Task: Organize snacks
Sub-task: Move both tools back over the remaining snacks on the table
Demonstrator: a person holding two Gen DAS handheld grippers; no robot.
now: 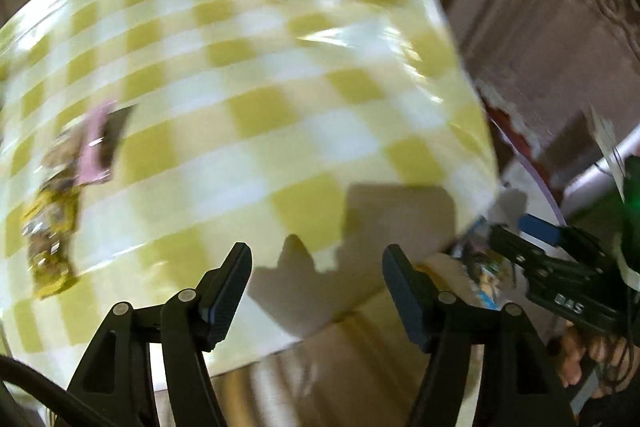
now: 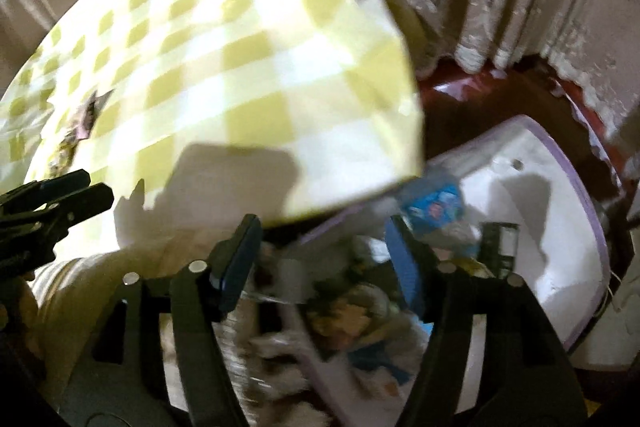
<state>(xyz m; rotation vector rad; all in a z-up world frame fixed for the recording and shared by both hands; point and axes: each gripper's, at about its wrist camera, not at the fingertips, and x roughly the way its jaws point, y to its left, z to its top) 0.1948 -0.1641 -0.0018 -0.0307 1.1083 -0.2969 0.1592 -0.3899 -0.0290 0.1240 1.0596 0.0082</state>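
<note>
Hanging over the white bin (image 2: 560, 227), the right gripper (image 2: 320, 247) was open and held nothing. Snack packets (image 2: 360, 319) lay in the bin under it. The left gripper (image 1: 316, 291) was open and empty too. More snacks (image 1: 52, 227) sat far off on the checked cloth (image 1: 260, 87). Everything looked blurry, so a quick reach might have knocked them off the table.

Both wrist views look steeply down, sharing the checked table (image 1: 256, 75).

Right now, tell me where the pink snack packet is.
In the left wrist view the pink snack packet lies at the left on the checked tablecloth, just above the yellow packets.
</note>
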